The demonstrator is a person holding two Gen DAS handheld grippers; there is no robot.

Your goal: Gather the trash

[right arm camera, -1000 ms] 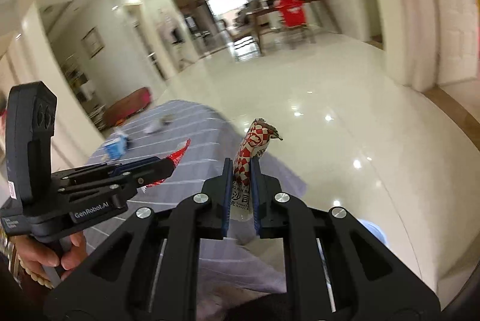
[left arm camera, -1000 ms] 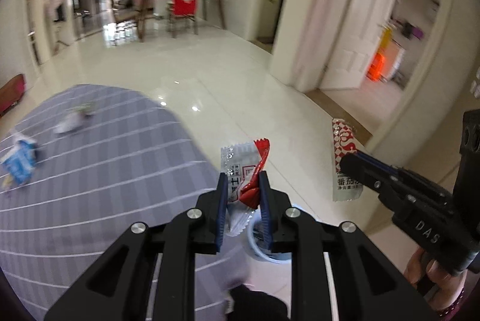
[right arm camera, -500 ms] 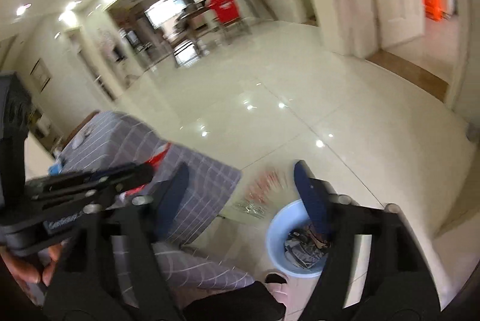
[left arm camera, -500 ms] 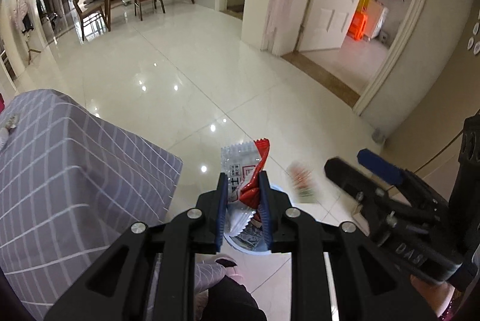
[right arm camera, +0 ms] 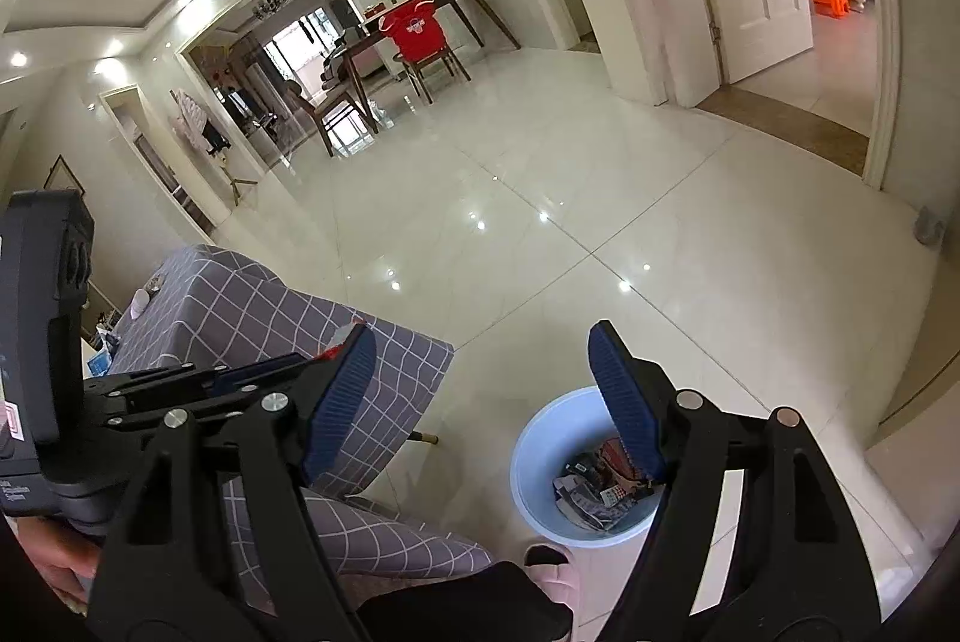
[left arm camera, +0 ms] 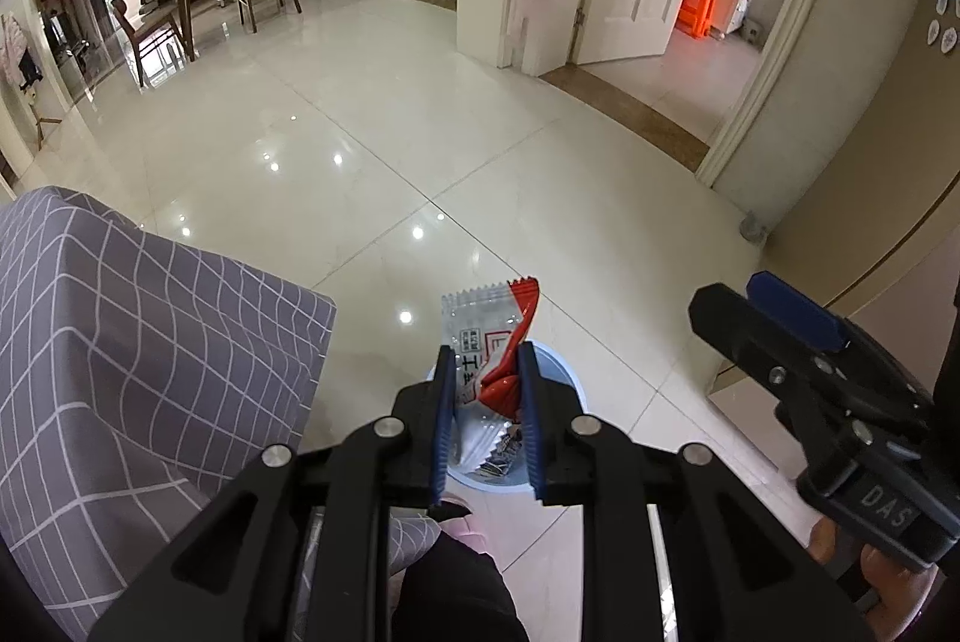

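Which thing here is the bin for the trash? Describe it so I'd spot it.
Start at the table draped in grey checked cloth. Beside its corner, on the glossy tiles, stands a pale blue round bin, the only blue tub on the floor, with crumpled wrappers already inside.

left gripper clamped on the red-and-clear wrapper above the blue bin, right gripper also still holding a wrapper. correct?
Not quite. The right gripper holds nothing: the right wrist view shows its jaws wide apart with only floor and the blue bin between them. The rest stands: in the left wrist view the left gripper is clamped on the red-and-clear wrapper above the bin.
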